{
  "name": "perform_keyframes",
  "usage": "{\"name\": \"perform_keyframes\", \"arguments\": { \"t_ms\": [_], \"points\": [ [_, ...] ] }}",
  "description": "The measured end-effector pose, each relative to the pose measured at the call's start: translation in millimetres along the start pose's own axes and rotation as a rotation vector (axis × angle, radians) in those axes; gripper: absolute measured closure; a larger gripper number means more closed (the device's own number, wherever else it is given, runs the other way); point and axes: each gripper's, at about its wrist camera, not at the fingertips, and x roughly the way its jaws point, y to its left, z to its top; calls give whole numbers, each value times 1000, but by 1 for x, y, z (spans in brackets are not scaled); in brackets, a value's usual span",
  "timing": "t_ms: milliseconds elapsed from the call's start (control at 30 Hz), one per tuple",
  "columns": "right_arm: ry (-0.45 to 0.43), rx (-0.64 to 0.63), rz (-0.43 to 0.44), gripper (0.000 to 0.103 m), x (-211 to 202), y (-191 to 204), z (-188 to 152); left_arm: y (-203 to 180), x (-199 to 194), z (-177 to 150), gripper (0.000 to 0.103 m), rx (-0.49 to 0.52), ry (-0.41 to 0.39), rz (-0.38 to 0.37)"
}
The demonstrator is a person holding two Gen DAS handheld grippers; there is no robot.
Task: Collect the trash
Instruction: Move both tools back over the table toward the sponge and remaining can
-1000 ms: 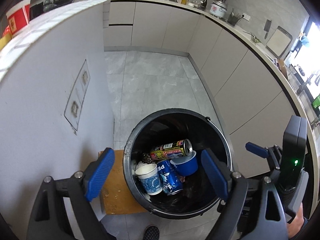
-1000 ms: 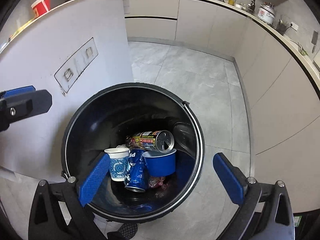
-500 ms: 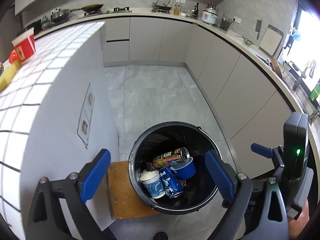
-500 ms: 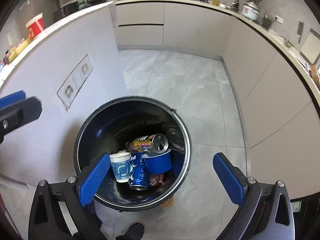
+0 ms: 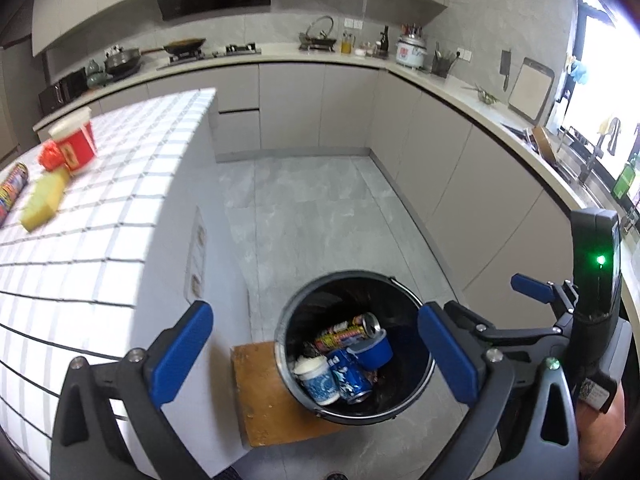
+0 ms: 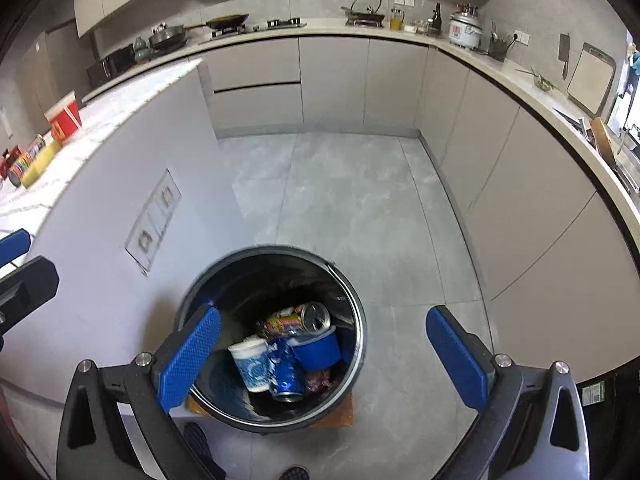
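A black bin [image 5: 428,364] stands on the floor below both grippers. Inside it lie a colourful can [image 5: 344,332], a blue bowl [image 5: 374,351], a blue soda can [image 5: 352,376] and a paper cup [image 5: 319,378]. My left gripper [image 5: 314,314] hangs above the bin, its jaws opening wide with nothing between them. My right gripper [image 6: 323,316] is open and empty too, high over the same bin [image 6: 362,344]. On the tiled island top sit a red cup [image 5: 74,142], a red wrapper [image 5: 50,156], a yellow packet [image 5: 44,200] and a can [image 5: 12,190].
The bin rests on a wooden board [image 5: 264,392] beside the white island wall [image 5: 176,216]. Grey cabinets [image 5: 500,184] run along the back and right under a counter crowded with cookware. Grey floor tiles [image 5: 316,208] stretch beyond the bin. A shoe [image 6: 294,473] shows at the bottom edge.
Both grippers have risen away from the bin, which looks smaller now. The island top with its items has come into view. The left jaws have spread wider.
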Motion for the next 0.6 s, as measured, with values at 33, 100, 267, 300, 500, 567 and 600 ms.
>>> {"name": "perform_keyframes", "arguments": {
  "t_ms": [33,100,267,300,500,567,600],
  "points": [
    [-6,2,6,0,-3,3,3,4,-4,2,0,0,-13,4],
    [-25,1,23,0,-9,11,12,12,-11,5,0,-8,-30,15],
    [-67,-25,54,0,-22,40,31,41,-27,8,0,-26,-61,59],
    [-72,-30,62,0,-23,46,34,50,-29,8,0,-32,-64,68],
    [-89,-71,106,0,-28,93,51,102,-46,4,0,-93,-75,128],
    [-86,-82,118,0,-27,112,56,124,-52,2,0,-126,-86,136],
    [-86,-85,124,0,-27,117,58,134,-56,1,0,-143,-90,142]
  ]
}}
